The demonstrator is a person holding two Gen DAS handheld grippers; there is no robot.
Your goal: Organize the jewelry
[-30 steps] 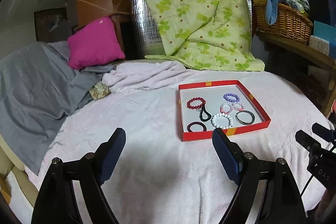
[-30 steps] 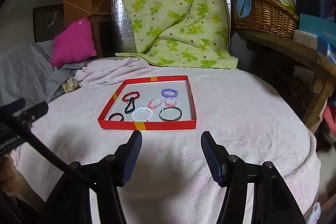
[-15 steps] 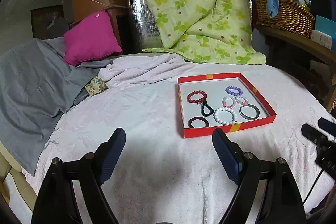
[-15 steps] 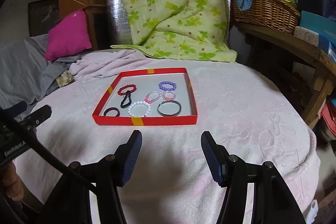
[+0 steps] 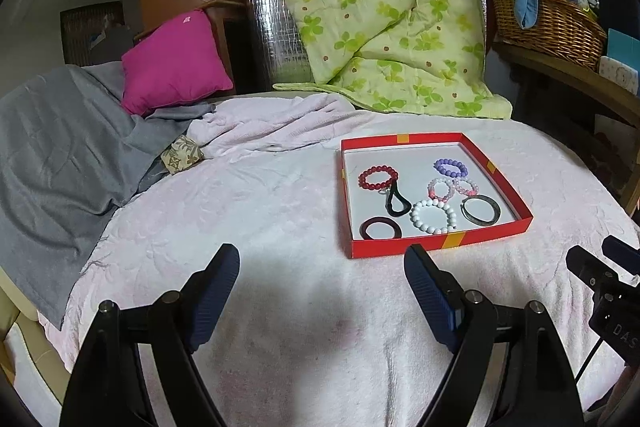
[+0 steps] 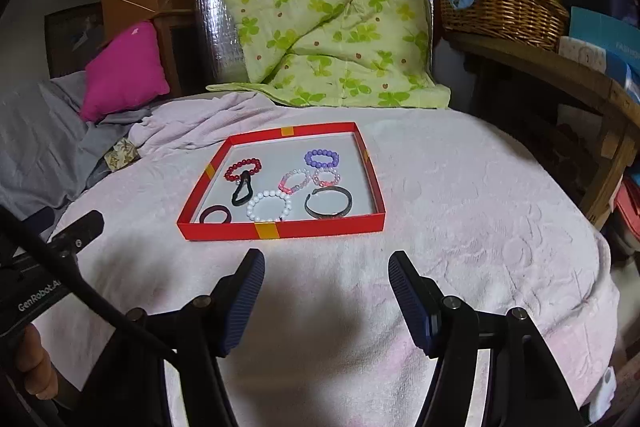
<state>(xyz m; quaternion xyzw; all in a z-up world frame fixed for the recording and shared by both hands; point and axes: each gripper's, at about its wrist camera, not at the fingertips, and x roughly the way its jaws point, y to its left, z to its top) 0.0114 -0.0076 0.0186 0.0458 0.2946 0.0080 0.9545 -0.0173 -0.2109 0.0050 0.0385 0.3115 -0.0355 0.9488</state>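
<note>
A shallow red tray [image 5: 440, 245] [image 6: 280, 229] lies on the pale pink blanket. Inside it are a red bead bracelet [image 6: 242, 169], a purple bead bracelet [image 6: 321, 158], a white bead bracelet [image 6: 269, 205], two pink-and-clear bead bracelets [image 6: 295, 181], a dark metal bangle [image 6: 329, 205], a dark maroon band [image 6: 216, 215] and a black loop [image 6: 242, 191]. My left gripper [image 5: 320, 269] hovers open over the blanket, short of the tray and left of it. My right gripper [image 6: 326, 273] hangs just before the tray's near wall, its jaws opening with nothing between them.
A grey sheet [image 5: 60, 163] and a magenta cushion [image 5: 172, 63] lie at the left. A green flowered quilt [image 5: 380, 11] drapes behind the tray. A wicker basket [image 6: 500, 7] sits on a wooden shelf at the right. The blanket drops off at the right edge [image 6: 592, 267].
Both views have closed in on the tray a little, which now sits lower and larger. The right gripper's fingers stand slightly wider apart.
</note>
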